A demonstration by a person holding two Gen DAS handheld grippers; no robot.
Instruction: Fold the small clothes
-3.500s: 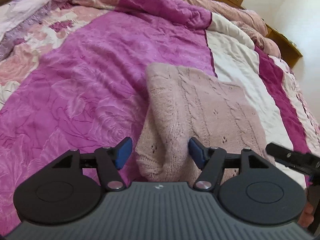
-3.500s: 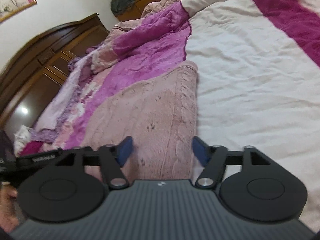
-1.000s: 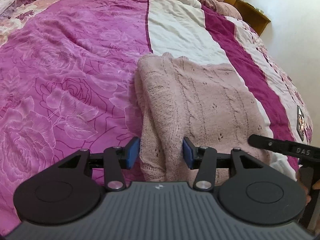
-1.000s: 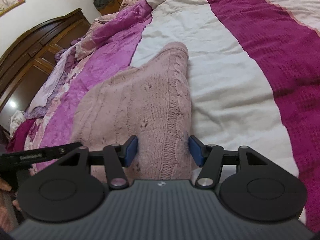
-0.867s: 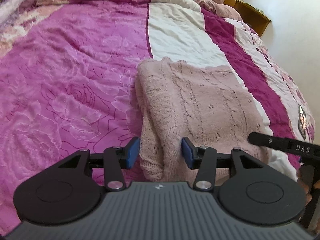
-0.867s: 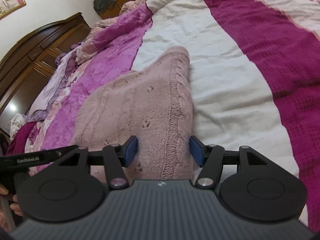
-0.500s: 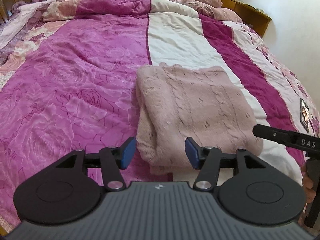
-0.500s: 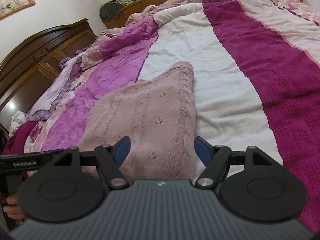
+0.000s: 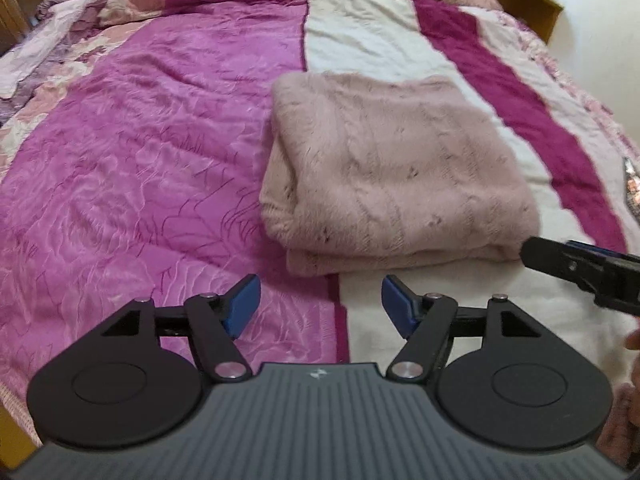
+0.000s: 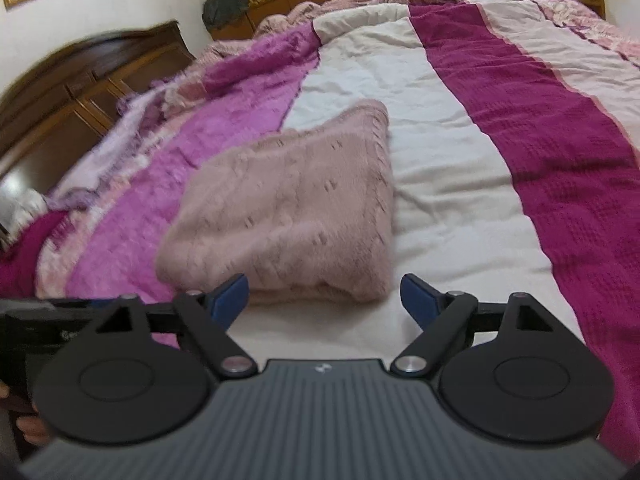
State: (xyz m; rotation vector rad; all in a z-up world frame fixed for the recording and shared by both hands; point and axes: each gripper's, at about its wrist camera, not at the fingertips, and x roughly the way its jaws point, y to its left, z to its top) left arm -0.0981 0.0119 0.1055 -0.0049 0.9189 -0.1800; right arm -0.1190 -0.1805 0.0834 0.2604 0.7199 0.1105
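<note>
Both the left gripper and right gripper have just been opening, released and empty; the folded pink sweater lies mid-frame, its underlayers hidden, edges perhaps blurred.

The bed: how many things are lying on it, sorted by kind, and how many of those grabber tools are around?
Folded pink sweater: 1
Bed covers: 2, a purple flowered quilt and a striped blanket
Grabber tools: 2, the left gripper and the right gripper, both open, holding nothing, jaws just opened wider
Total: 5
</note>
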